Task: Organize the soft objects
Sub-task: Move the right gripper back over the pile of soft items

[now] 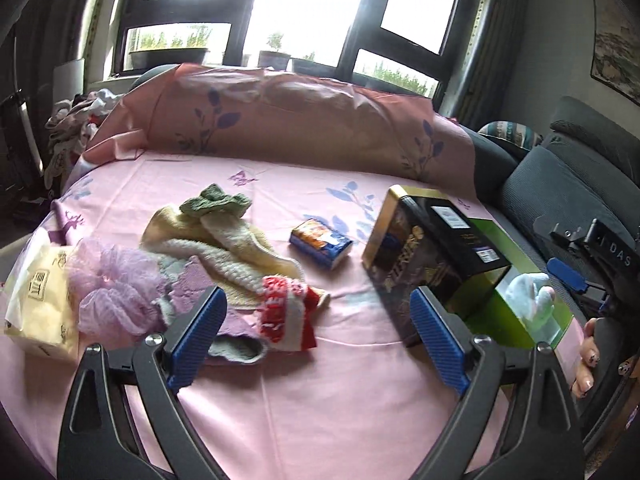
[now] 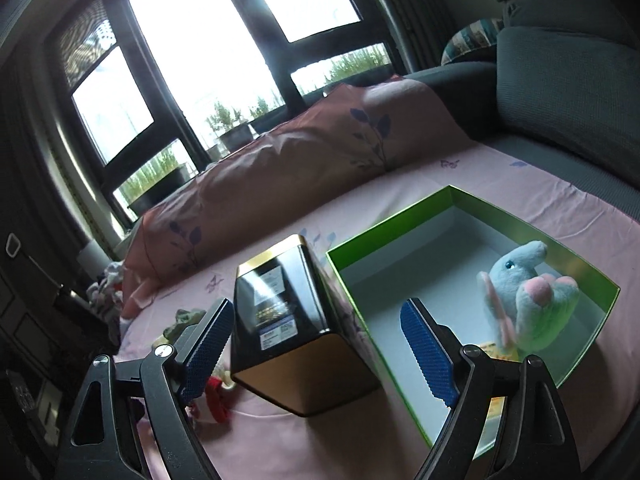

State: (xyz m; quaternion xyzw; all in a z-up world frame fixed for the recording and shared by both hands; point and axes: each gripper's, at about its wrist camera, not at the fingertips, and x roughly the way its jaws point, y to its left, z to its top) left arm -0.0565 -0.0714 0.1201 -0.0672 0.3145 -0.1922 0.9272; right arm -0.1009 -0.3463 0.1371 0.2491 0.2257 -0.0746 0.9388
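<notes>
A pile of soft things lies on the pink sheet in the left wrist view: a cream towel (image 1: 224, 252), a green knit piece (image 1: 214, 200), a red and white sock (image 1: 286, 312) and a lilac bath pouf (image 1: 114, 288). My left gripper (image 1: 316, 320) is open and empty, just in front of the sock. A green open box (image 2: 404, 232) holds a pale blue plush toy (image 2: 528, 296); the toy also shows in the left wrist view (image 1: 534, 292). My right gripper (image 2: 316, 344) is open and empty above the box's near left side.
A black and gold tin (image 2: 288, 320) lies on its side left of the green box. A blue snack packet (image 1: 320, 242) and a cream tissue pack (image 1: 36, 300) lie on the sheet. A pink pillow (image 1: 280, 112) lines the back, and a grey sofa (image 2: 560, 80) stands to the right.
</notes>
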